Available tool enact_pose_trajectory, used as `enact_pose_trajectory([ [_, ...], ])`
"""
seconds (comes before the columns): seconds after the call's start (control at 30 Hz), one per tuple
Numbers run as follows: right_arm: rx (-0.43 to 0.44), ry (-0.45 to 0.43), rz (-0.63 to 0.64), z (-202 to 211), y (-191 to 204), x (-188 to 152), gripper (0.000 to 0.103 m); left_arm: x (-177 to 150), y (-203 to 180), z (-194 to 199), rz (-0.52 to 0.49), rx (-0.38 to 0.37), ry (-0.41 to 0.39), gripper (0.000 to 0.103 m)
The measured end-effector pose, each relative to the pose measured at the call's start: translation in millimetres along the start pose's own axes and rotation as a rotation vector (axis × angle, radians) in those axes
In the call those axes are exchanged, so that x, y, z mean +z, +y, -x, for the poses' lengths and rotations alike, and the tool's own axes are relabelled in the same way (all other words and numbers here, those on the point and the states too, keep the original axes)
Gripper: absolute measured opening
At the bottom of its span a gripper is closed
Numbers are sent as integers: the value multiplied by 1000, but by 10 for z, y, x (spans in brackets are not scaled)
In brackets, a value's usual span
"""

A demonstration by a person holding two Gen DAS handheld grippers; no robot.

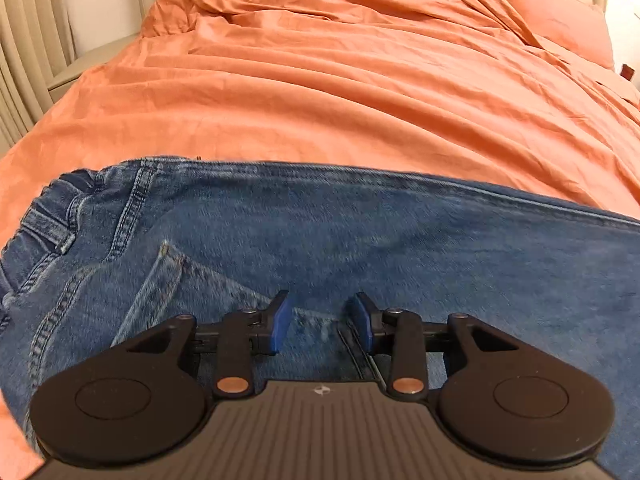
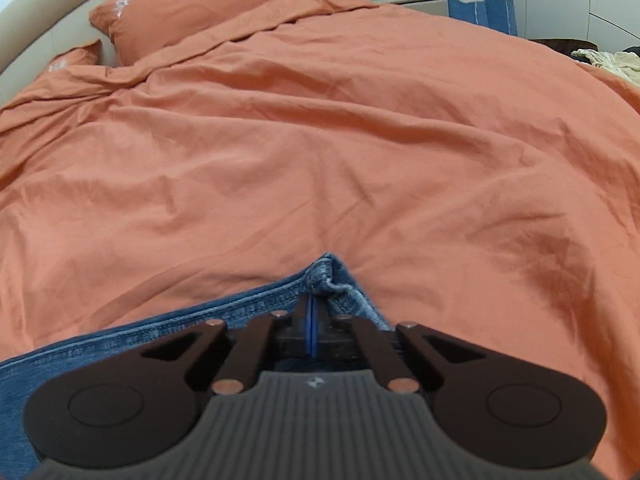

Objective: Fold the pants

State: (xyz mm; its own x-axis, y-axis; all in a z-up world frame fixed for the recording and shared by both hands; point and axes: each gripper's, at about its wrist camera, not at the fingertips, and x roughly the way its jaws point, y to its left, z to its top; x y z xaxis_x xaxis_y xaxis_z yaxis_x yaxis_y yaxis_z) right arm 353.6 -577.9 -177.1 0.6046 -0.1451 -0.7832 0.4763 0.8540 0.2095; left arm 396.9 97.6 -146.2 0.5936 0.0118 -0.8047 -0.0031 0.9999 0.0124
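Note:
Blue denim pants (image 1: 320, 232) lie flat across an orange bed cover, with the elastic waistband (image 1: 44, 216) at the left and a back pocket just ahead of the fingers. My left gripper (image 1: 322, 318) hovers over the seat area. It is open, its blue pads (image 1: 282, 320) apart and only flat denim showing between them. In the right wrist view a leg of the pants (image 2: 224, 312) runs in from the lower left. My right gripper (image 2: 313, 300) is shut, and the leg's hem corner (image 2: 330, 276) bunches up at its tips, pinched there.
The orange duvet (image 2: 320, 140) covers the whole bed, wrinkled, with pillows (image 2: 192, 4) at the headboard. A nightstand (image 2: 416, 0) with small items stands behind the bed. Pale clothing (image 2: 608, 62) lies at the far right edge. A beige bed frame and wall (image 1: 80, 40) show at left.

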Motion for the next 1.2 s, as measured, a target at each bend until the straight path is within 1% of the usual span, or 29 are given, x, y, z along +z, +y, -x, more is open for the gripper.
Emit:
enact_pose_trajectory([
  [0.1, -36, 1, 12, 55, 91, 19, 0, 51, -13, -19, 17, 18, 3, 43],
  [0.13, -41, -5, 11, 115, 131, 17, 6, 61, -18, 19, 16, 20, 3, 43],
  [0.2, -14, -23, 35, 301, 249, -14, 16, 47, -25, 194, -12, 9, -18, 43],
  [0.27, 35, -32, 80, 535, 420, -102, 16, -4, -23, 413, -62, -30, -37, 43],
  [0.3, 65, -27, 99, 653, 522, -159, 20, -44, -23, 544, -91, -56, -42, 43],
  [0.37, 136, -4, 117, 879, 730, -298, 20, -129, -39, 779, -152, -101, -41, 43],
  [0.43, 213, 24, 143, 1092, 978, -473, 24, -241, -61, 998, -212, -141, -36, 43],
  [0.47, 244, 35, 163, 1193, 1131, -572, 25, -301, -69, 1089, -239, -162, -27, 43],
  [0.57, 358, 79, 227, 1500, 1620, -933, 26, -508, -114, 1295, -337, -224, 8, 43],
  [0.6, 403, 96, 247, 1588, 1788, -1068, 28, -598, -139, 1352, -382, -227, 18, 43],
  [0.7, 522, 159, 329, 1846, 2286, -1549, 29, -831, -183, 1458, -474, -213, 27, 43],
  [0.77, 586, 190, 397, 2008, 2597, -1918, 31, -956, -127, 1492, -488, -221, 39, 43],
  [0.83, 633, 216, 477, 2124, 2875, -2326, 32, -1054, -68, 1498, -500, -211, 40, 43],
  [0.87, 651, 230, 508, 2155, 3003, -2522, 34, -1089, -24, 1488, -505, -198, 39, 43],
  [0.93, 676, 277, 551, 2128, 3230, -2874, 41, -1160, 49, 1448, -510, -175, 49, 43],
  [0.97, 673, 288, 580, 2101, 3345, -3041, 42, -1187, 90, 1417, -510, -174, 55, 43],
  [1.03, 633, 277, 658, 2018, 3541, -3307, 46, -1225, 185, 1389, -495, -173, 50, 43],
  [1.07, 617, 254, 693, 2005, 3623, -3433, 47, -1236, 233, 1376, -478, -176, 45, 43],
  [1.1, 604, 216, 728, 2004, 3699, -3524, 50, -1236, 290, 1358, -455, -184, 41, 43],
  [1.2, 589, 66, 814, 2085, 3882, -3632, 50, -1244, 402, 1327, -413, -203, 27, 43],
])
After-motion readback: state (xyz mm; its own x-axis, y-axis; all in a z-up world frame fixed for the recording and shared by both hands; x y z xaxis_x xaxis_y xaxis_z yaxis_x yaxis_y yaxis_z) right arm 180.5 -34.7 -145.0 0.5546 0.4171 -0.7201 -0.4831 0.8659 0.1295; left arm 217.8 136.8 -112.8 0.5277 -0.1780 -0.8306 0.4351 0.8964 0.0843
